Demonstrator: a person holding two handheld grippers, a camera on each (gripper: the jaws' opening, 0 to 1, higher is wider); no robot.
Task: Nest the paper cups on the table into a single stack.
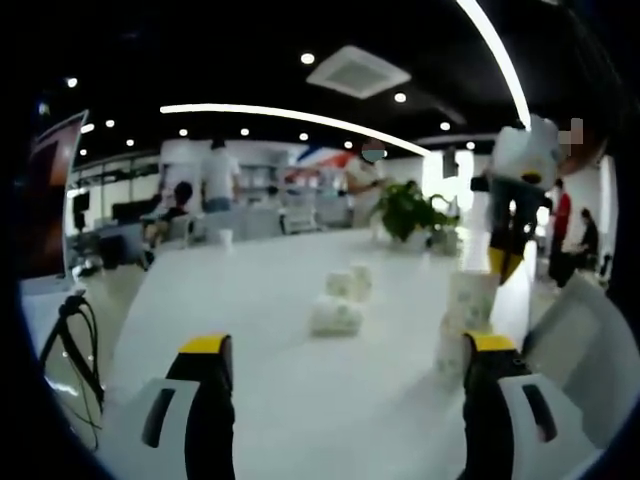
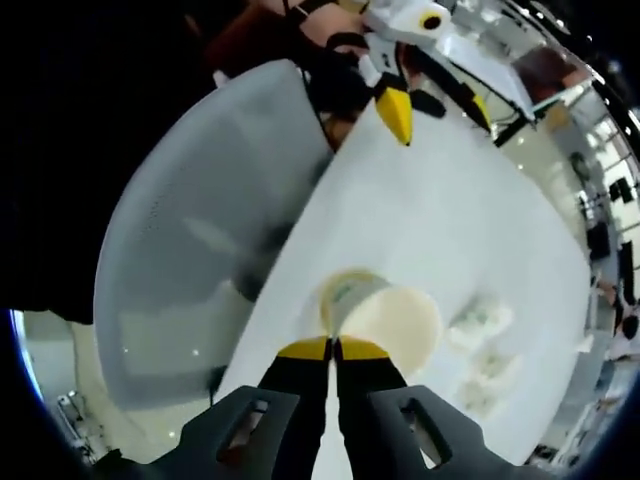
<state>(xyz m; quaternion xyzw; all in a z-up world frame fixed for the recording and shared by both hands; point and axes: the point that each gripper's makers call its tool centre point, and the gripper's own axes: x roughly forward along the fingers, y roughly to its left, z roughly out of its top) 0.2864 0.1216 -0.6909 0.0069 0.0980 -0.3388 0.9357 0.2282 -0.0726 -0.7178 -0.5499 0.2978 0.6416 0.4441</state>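
Open-jawed left hand-held gripper [image 1: 340, 365] above white table [image 1: 260, 300], paper cups [image 1: 337, 300] ahead.

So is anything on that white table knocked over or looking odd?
Yes. Several patterned white paper cups lie tipped on their sides mid-table instead of standing, with more behind. The right gripper, jaws closed, holds one cream paper cup above the stack of cups.

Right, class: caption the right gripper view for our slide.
Right gripper shut on a paper cup rim above the white table.
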